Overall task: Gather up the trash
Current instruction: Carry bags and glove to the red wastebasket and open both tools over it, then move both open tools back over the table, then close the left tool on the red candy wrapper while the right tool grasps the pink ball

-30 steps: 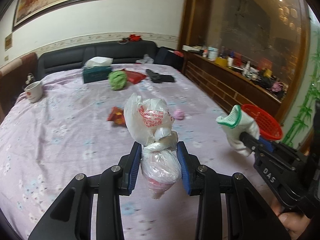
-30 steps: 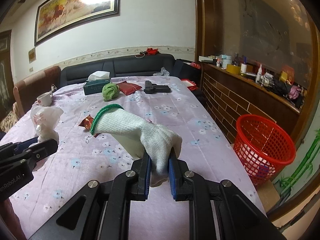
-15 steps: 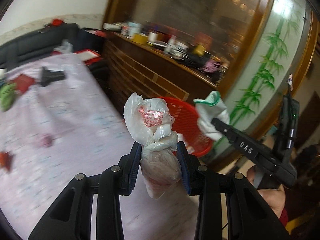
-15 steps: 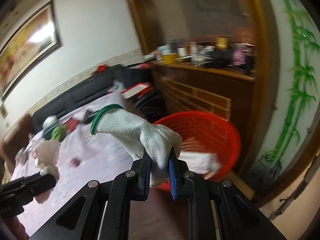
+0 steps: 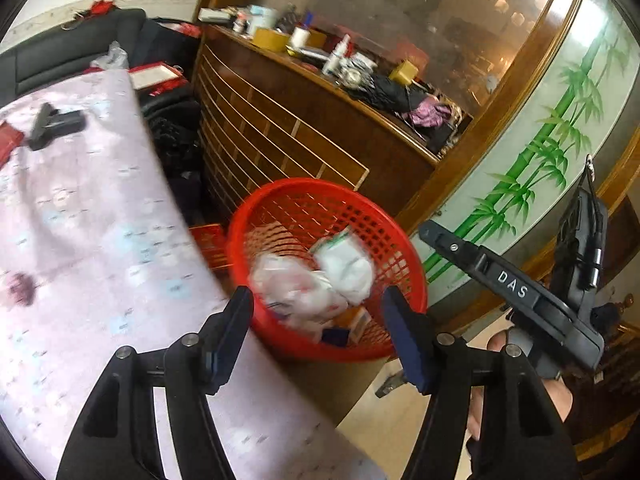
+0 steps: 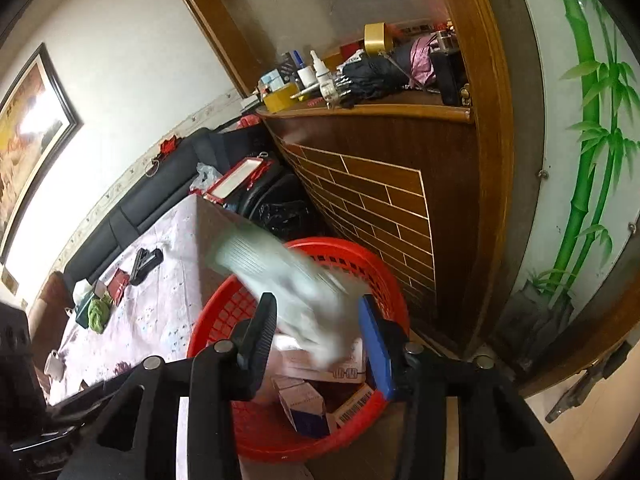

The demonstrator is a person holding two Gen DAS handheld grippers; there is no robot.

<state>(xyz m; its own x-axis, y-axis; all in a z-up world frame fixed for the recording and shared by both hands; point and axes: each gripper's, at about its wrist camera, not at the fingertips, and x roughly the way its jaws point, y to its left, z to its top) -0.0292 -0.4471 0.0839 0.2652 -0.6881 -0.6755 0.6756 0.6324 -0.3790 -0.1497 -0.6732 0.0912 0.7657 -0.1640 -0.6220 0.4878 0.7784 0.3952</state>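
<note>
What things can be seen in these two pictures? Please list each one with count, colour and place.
basket: one, red, on the floor beside the table
plastic bag: one, white with red print, in the basket
glove: one, white with green cuff, in the basket mouth, blurred
small boxes: several, pale, at the basket bottom
table: one, lilac flowered cloth
green bundle: one, on the table
mug: one, white, on the table
cabinet: one, brown wood, cluttered top
left gripper: black, blue pads, open, jaws just opened, nothing between
right gripper: same, open, jaws just opened
hand: one, holding the right gripper
</note>
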